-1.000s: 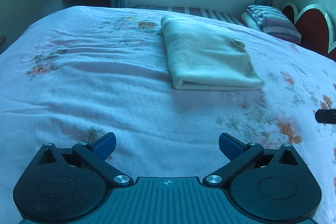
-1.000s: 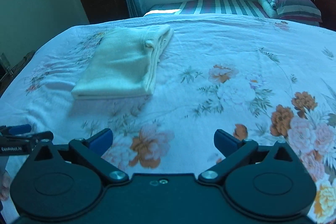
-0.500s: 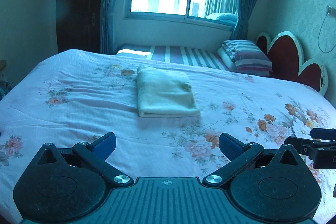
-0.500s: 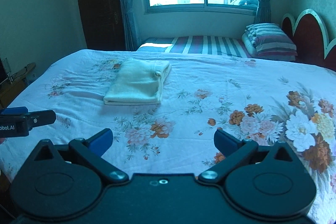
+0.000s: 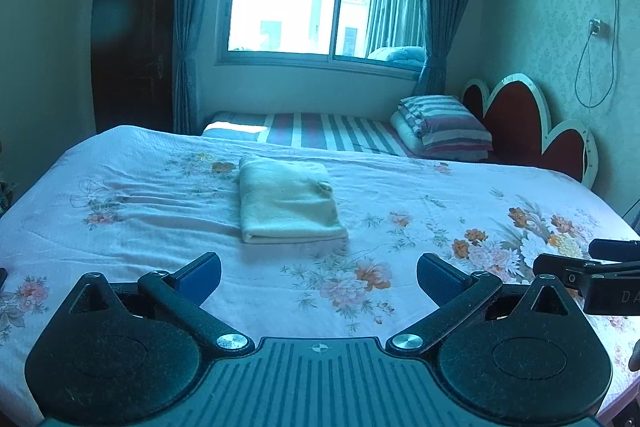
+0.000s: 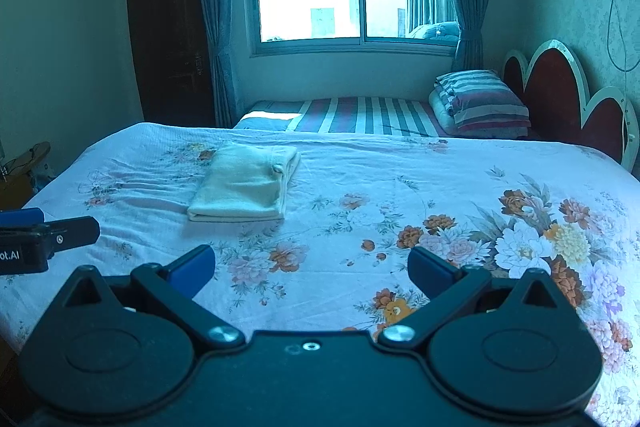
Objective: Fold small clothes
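A cream garment [image 5: 286,203] lies folded into a neat rectangle on the floral bedspread [image 5: 160,219], left of the bed's middle; it also shows in the right wrist view [image 6: 244,187]. My left gripper [image 5: 318,277] is open and empty, held well back from the garment over the bed's near edge. My right gripper [image 6: 312,267] is open and empty, to the right of the left one and just as far back. Each gripper shows at the edge of the other's view.
A striped mattress [image 5: 328,131] with a stack of striped bedding [image 5: 444,123] lies beyond the bed under the window. A red scalloped headboard [image 5: 532,131] stands at the right. A dark wooden door [image 5: 132,47] is at the back left.
Both grippers have drawn back and risen away from the folded garment, so the whole bed and room now show. Both stayed open. The garment has not moved.
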The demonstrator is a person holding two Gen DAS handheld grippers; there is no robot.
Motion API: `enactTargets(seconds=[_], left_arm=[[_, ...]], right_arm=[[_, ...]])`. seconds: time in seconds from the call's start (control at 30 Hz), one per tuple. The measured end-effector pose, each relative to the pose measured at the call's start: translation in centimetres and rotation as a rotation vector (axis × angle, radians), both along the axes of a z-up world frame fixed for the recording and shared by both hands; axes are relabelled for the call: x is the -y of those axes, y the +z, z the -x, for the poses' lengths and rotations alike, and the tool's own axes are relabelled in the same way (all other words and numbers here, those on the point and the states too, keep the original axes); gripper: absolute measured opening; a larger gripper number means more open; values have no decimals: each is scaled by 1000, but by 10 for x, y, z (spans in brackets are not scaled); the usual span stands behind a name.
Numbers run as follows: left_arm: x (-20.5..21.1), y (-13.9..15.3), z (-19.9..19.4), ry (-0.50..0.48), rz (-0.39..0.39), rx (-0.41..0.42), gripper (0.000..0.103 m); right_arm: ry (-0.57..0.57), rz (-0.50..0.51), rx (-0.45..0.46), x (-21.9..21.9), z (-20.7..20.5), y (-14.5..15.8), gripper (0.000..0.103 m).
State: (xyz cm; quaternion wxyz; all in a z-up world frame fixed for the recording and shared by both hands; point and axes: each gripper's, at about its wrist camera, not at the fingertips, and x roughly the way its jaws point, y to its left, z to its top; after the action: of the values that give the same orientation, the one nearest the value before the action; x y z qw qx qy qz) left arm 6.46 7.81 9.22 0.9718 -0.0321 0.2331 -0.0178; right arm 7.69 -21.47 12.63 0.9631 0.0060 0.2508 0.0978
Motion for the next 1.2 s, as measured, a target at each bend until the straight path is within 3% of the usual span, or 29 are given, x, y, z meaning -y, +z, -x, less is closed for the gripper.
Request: enactTargets(seconds=[1.2], left_arm=[[8, 14, -8, -11, -18, 21, 103]], right_arm=[[-21, -3, 23, -2, -9, 11, 103]])
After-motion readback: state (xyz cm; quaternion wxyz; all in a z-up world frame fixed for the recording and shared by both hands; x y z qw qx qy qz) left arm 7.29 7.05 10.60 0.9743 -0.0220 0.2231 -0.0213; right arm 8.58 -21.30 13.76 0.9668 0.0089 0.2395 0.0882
